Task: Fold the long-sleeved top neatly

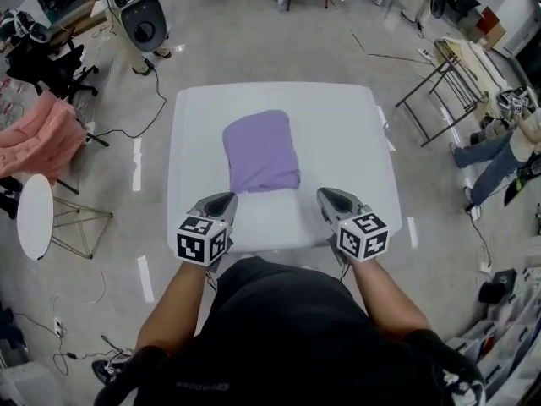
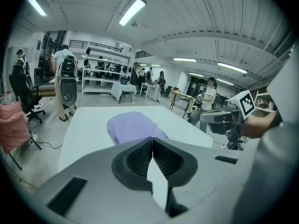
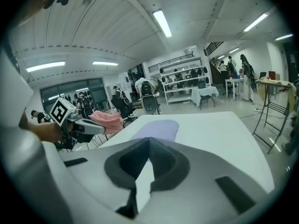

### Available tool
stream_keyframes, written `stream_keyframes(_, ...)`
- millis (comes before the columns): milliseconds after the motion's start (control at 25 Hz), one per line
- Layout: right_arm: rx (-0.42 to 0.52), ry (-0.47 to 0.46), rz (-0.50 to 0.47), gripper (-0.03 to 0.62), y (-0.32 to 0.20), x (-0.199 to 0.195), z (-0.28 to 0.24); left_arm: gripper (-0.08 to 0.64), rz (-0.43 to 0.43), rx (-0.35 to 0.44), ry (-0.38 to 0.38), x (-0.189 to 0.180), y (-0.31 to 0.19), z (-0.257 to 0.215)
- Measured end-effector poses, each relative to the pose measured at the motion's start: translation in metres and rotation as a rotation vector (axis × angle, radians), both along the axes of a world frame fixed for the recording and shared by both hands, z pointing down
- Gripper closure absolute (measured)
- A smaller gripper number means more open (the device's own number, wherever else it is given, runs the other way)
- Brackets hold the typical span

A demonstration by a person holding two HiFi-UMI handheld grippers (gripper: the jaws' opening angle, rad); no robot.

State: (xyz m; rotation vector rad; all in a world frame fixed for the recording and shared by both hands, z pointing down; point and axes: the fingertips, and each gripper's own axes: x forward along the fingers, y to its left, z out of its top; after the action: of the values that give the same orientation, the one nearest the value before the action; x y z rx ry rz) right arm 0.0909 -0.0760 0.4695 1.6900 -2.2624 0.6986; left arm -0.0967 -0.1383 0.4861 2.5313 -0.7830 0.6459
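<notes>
Long-sleeved top (image 1: 262, 152), lilac: lying folded into a compact rectangle on the white tabletop (image 1: 347, 134), a little left of centre. Long side running away from the near edge, cloth puckering slightly at the near end.

Tabletop: showing plain white, roughly square with rounded corners, standing in the middle of an open workshop floor (image 1: 254, 49).

Left gripper (image 2: 152, 139): hovering over the near edge of the tabletop, jaws clenched tip to tip on nothing. Pointing toward the near-left corner of the top, sitting just short of it and not touching.

Right gripper (image 3: 148, 139): hovering over the near edge further right, jaws pressed together, grasping nothing. Sitting apart from the top, off its near-right corner.

Room, in head view: grey floor bearing short white tape marks (image 1: 137, 164) either side of the tabletop. Pink cloth (image 1: 38, 138) draping in a heap at left, round white side table (image 1: 34, 214) standing just beside it, black office chair (image 1: 42, 57) sitting farther back. Metal folding rack (image 1: 444, 79) standing at right, person in jeans (image 1: 499, 146) showing partly at the right edge.

Room, in left gripper view: shelving (image 2: 100, 73) lining the far wall, strip lights (image 2: 132, 12) glowing on a ribbed ceiling.
</notes>
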Motion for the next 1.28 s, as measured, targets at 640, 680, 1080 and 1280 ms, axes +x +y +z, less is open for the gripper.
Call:
stream_keyframes(640,0.015,-0.048,-0.064,0.588,0.052,0.013,0.004,0.552,-0.053,0.01,0.01,0.028,0.057,-0.015)
stream_keyframes(680,0.013,-0.046,-0.069,0.588,0.055,0.013,0.005,0.554,-0.056,0.005,0.008,0.029,0.06,-0.013)
stream_keyframes(1080,0.025,-0.074,-0.104,0.588,0.066,0.011,0.004,0.552,-0.064,0.038,0.027,0.036,0.077,-0.018)
stream_keyframes(1280,0.02,-0.074,-0.116,0.589,0.067,0.012,-0.001,0.552,-0.074,0.046,0.027,0.038,0.079,-0.024)
